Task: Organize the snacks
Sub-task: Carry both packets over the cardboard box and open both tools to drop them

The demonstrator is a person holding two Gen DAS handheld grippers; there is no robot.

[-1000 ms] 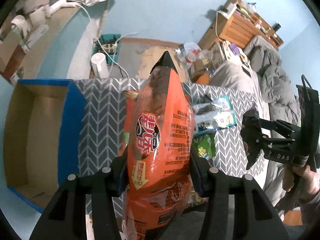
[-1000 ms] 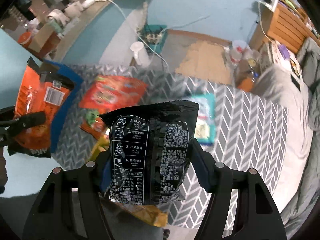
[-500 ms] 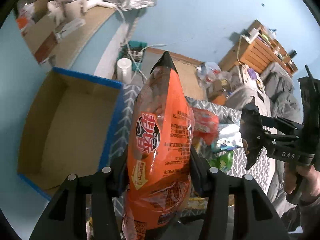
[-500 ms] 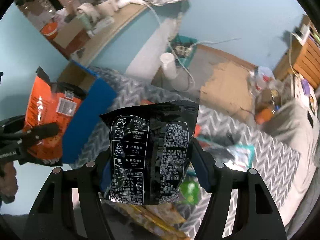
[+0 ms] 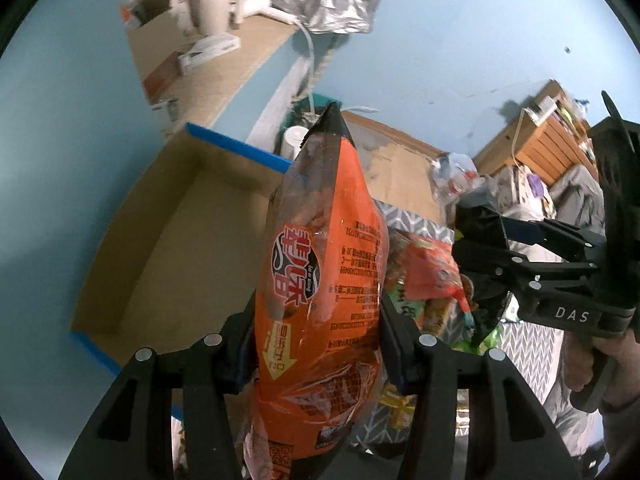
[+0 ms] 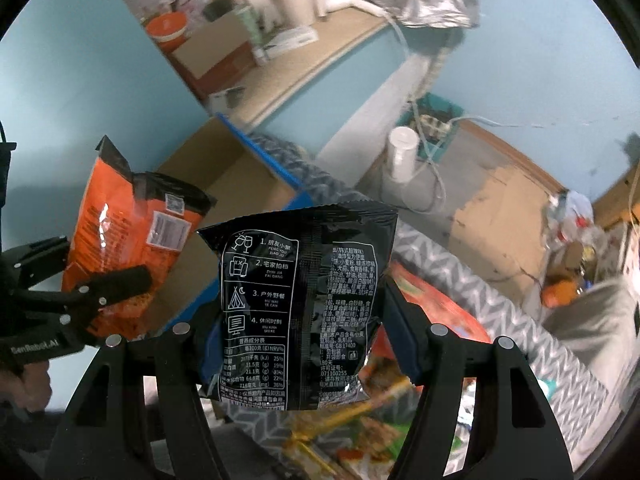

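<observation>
My left gripper is shut on a tall orange snack bag and holds it upright in the air, just right of an open cardboard box with blue edges. The bag also shows in the right wrist view, over the box. My right gripper is shut on a black snack packet, held up above the bed. That gripper shows at the right of the left wrist view.
Several loose snack packs lie on the grey chevron bedspread, among them a red one. A wooden ledge with clutter runs behind the box. A white cup and cables stand on the floor.
Both grippers have swung left with their bags. The box now fills the left of the left wrist view and the bedspread has slid off to the right.
</observation>
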